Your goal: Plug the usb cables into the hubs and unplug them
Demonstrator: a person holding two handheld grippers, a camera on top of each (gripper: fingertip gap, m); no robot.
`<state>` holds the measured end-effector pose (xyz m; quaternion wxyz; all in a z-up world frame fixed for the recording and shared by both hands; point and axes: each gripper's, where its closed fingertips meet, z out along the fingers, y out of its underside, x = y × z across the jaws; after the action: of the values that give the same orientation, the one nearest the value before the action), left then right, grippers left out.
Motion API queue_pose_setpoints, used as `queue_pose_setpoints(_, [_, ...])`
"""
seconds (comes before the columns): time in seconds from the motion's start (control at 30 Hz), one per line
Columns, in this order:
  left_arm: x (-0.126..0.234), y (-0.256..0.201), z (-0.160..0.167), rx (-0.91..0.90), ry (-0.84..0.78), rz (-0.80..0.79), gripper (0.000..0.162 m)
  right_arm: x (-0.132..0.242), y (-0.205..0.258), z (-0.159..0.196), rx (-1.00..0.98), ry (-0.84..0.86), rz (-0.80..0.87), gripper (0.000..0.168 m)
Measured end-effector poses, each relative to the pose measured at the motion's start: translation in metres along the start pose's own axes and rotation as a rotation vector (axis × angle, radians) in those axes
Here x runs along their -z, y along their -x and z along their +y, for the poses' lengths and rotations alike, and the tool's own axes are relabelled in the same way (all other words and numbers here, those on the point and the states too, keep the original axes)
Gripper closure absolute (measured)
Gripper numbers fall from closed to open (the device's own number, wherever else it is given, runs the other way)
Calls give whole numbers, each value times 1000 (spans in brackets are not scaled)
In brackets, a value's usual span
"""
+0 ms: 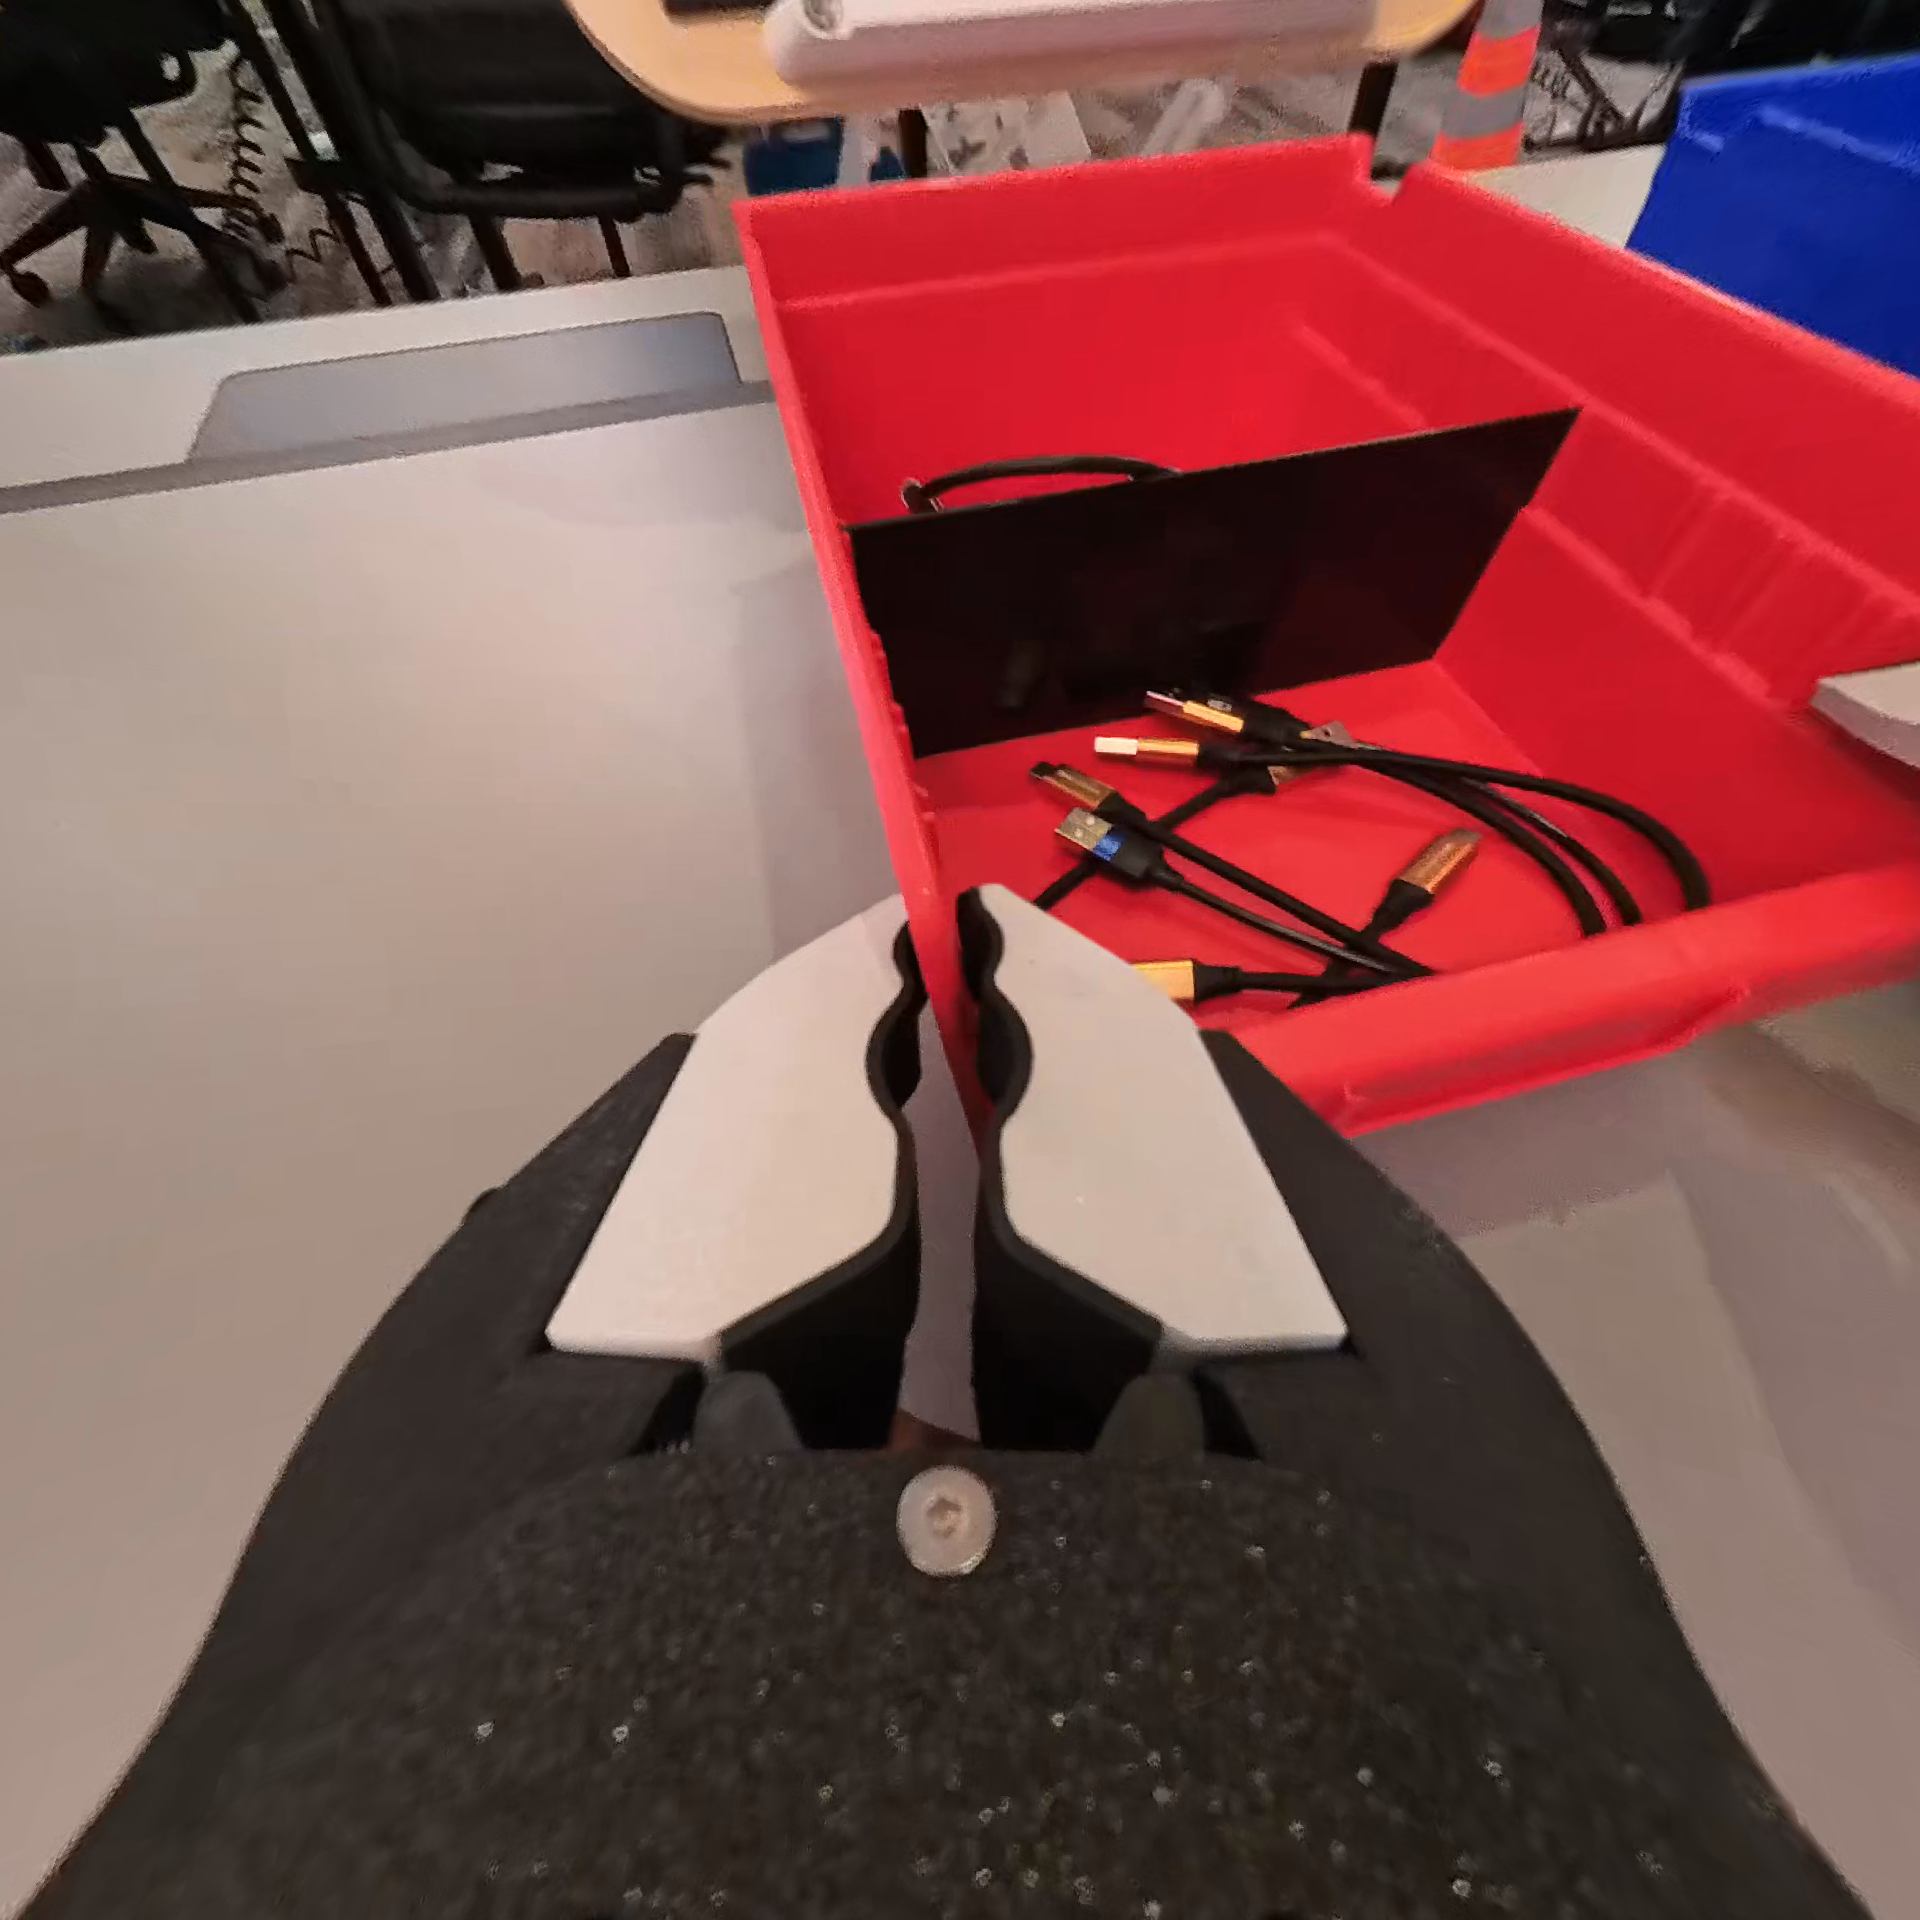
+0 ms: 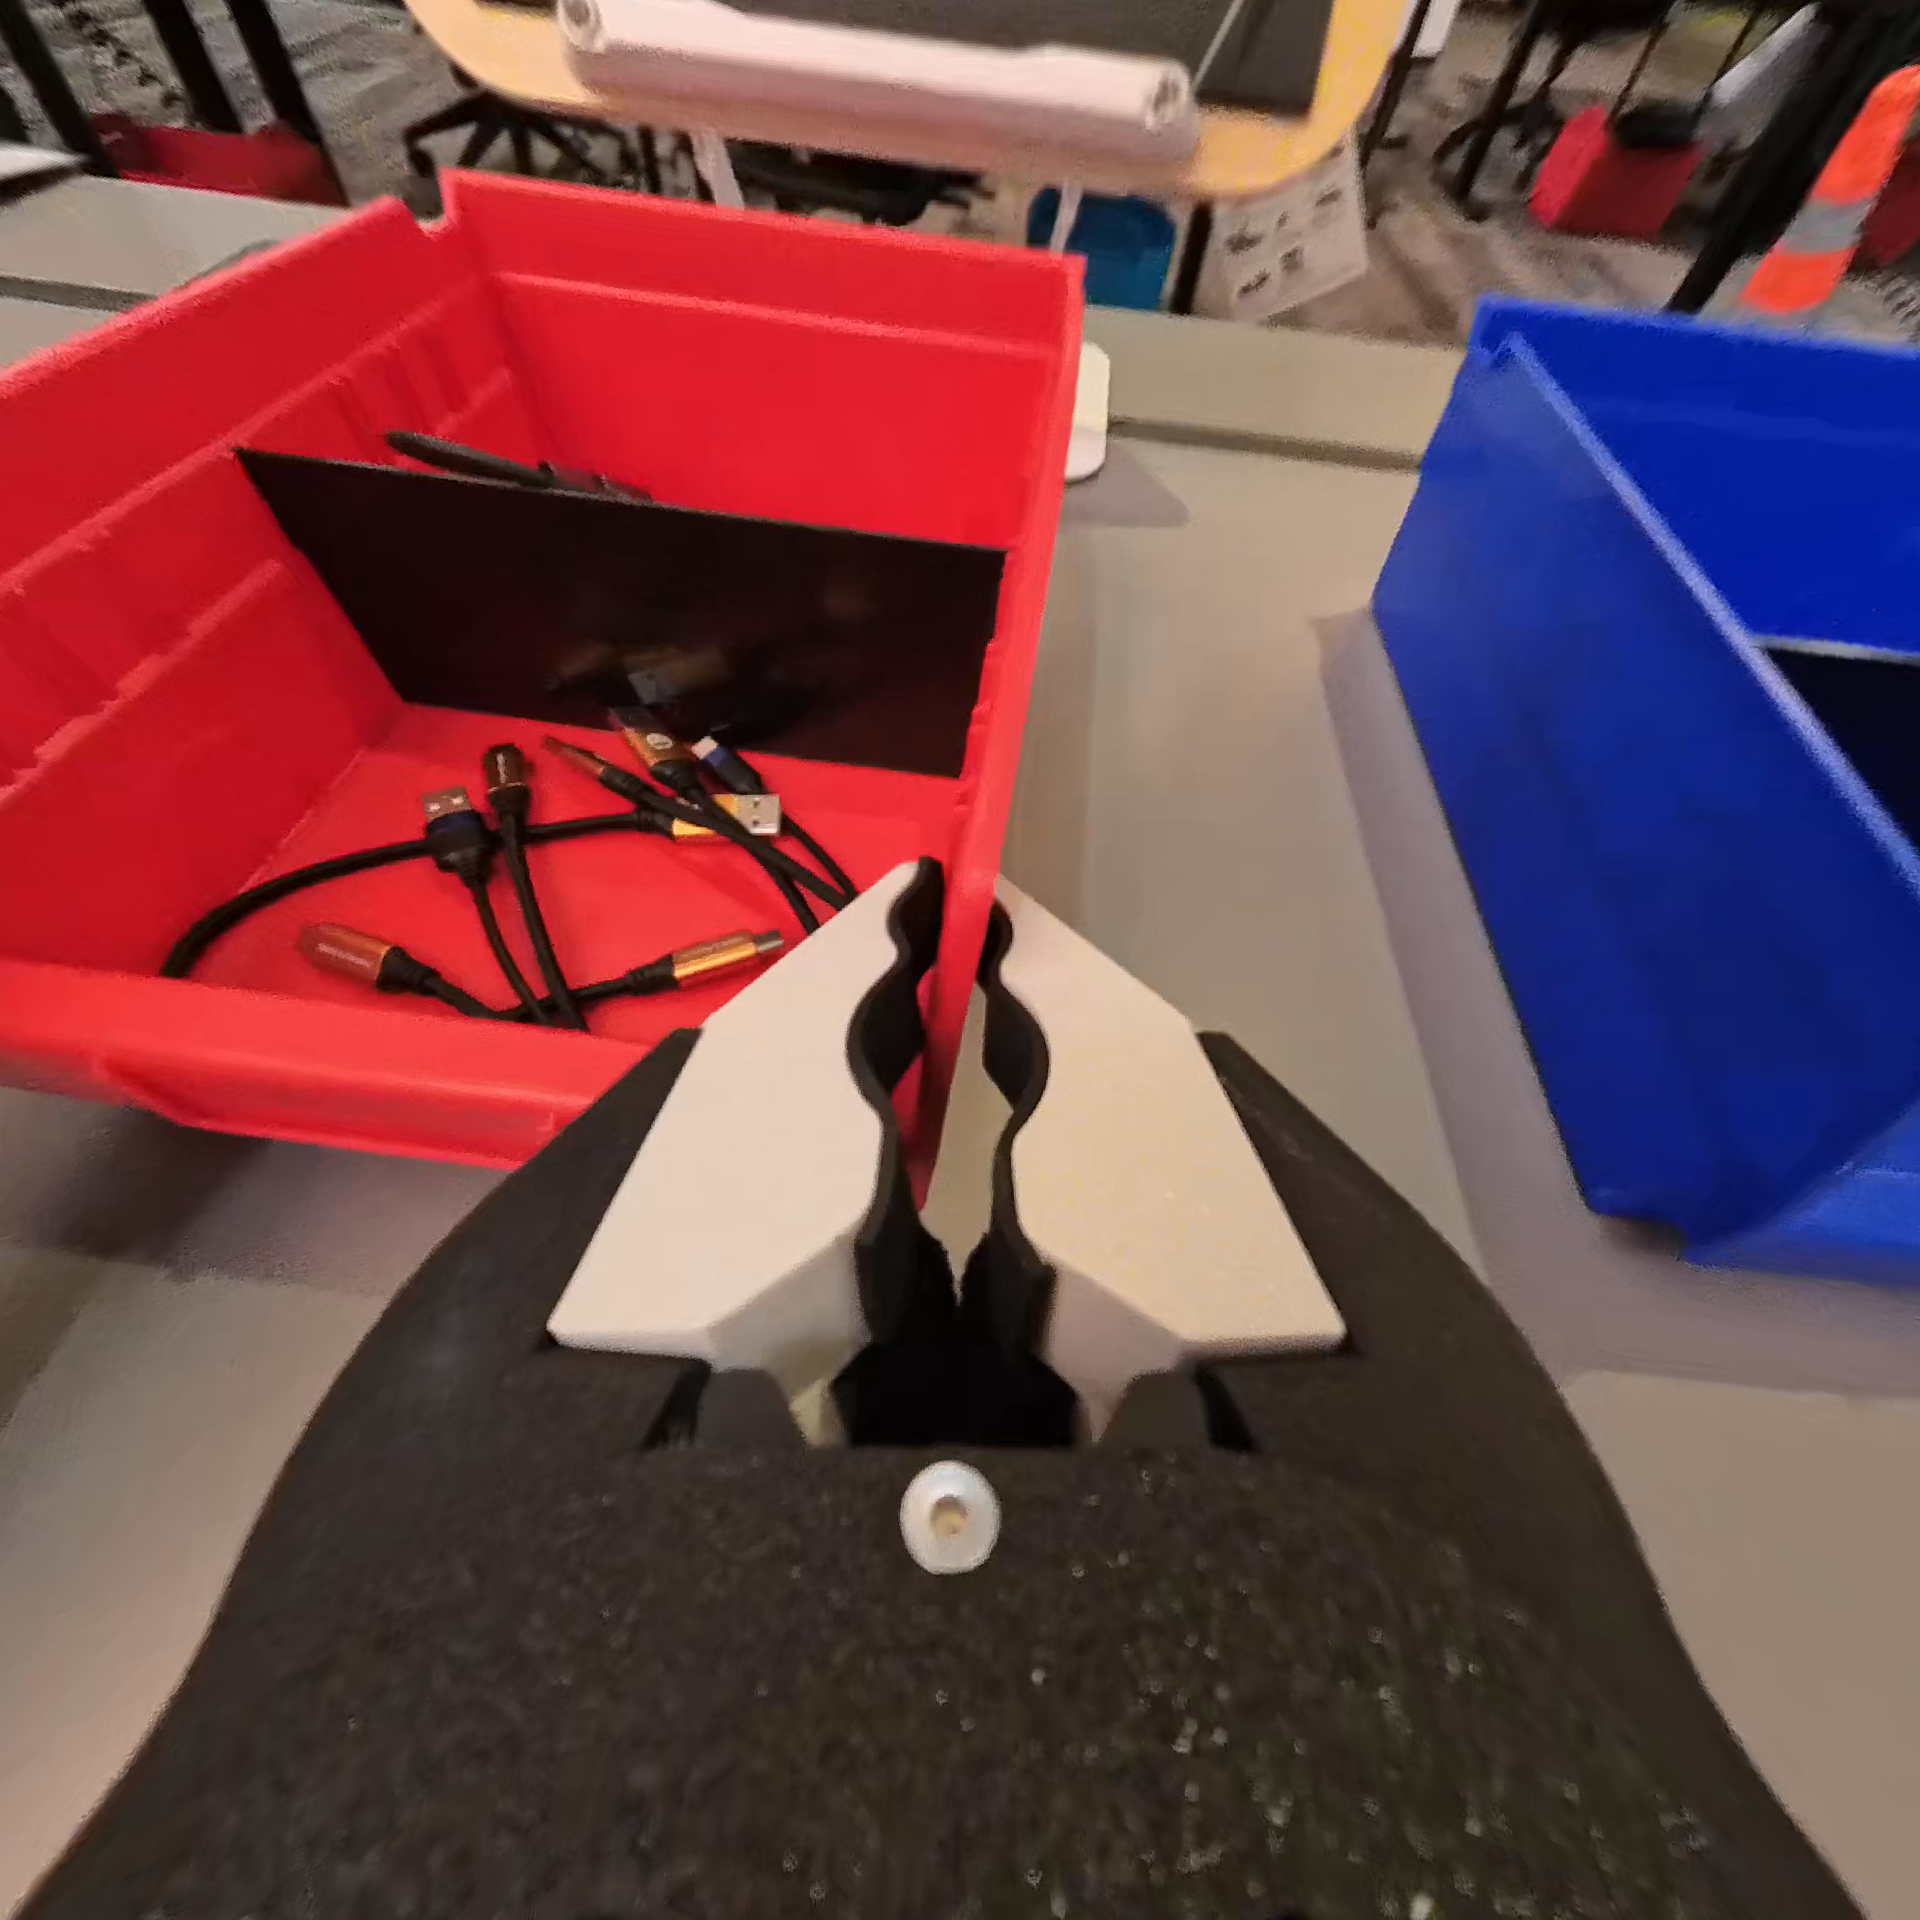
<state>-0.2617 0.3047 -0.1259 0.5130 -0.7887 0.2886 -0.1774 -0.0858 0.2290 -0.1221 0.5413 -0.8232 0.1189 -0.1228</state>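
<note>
on grey table [image 1: 364,779]: red bin [image 1: 1558,997] holds black usb cables [image 1: 1299,831]; both grippers' fingers [image 1: 790,1122] clamp its side walls.

We see a grey tabletop [image 1: 395,779] in front. Beyond it stand black office chairs [image 1: 125,197], a round wooden table [image 2: 1299,114] and an orange cone [image 2: 1839,197] on patterned carpet [image 2: 1455,260].

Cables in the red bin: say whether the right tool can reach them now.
Probably not yet: the right tool is clamped on the red bin wall, though the cables lie uncovered inside.
</note>
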Motion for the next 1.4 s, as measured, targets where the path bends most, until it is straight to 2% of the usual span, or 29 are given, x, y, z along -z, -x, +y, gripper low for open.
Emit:
queue_pose_setpoints(0.1, [6,28,-6,17,8,-3,159,1,30,-20,3,-30,-4,166])
queue_pose_setpoints(0.3, [40,139,-13,16,-62,-88,159,-7,144,-51,70,-106,-97,164])
queue_pose_setpoints(0.4, [54,192,0,64,-45,-112,159,-14,200,-54,93,-87,-147,164])
queue_pose_setpoints(0.5, [56,232,18,66,-4,-117,159,-25,240,-40,113,-29,-190,163])
queue_pose_setpoints(0.57, [50,250,29,80,-7,-131,159,-30,258,-24,92,17,-246,160])
queue_pose_setpoints(0.7, [48,254,29,241,-63,-60,158,-27,262,-24,103,-36,-303,156])
queue_pose_setpoints(0.8, [53,254,30,195,-61,-100,156,-6,261,-20,105,15,-475,144])
queue_pose_setpoints(0.97, [67,250,19,240,-111,-110,145,53,214,-5,120,88,-807,139])
queue_pose_setpoints(1.03, [75,251,15,251,-129,-136,139,60,164,-1,102,99,-802,136])
queue_pose_setpoints(1.17, [110,259,2,258,-203,-308,139,53,18,-5,18,-1,-555,135])
queue_pose_setpoints(1.23, [127,250,-4,268,-258,-350,139,56,-61,0,-58,-62,-410,132])
queue_pose_setpoints(1.3, [127,221,5,265,-217,-284,139,60,-133,12,-154,-91,-264,132])
queue_pose_setpoints(1.4, [119,167,36,262,-78,-124,139,63,-212,28,-279,-88,-113,131])
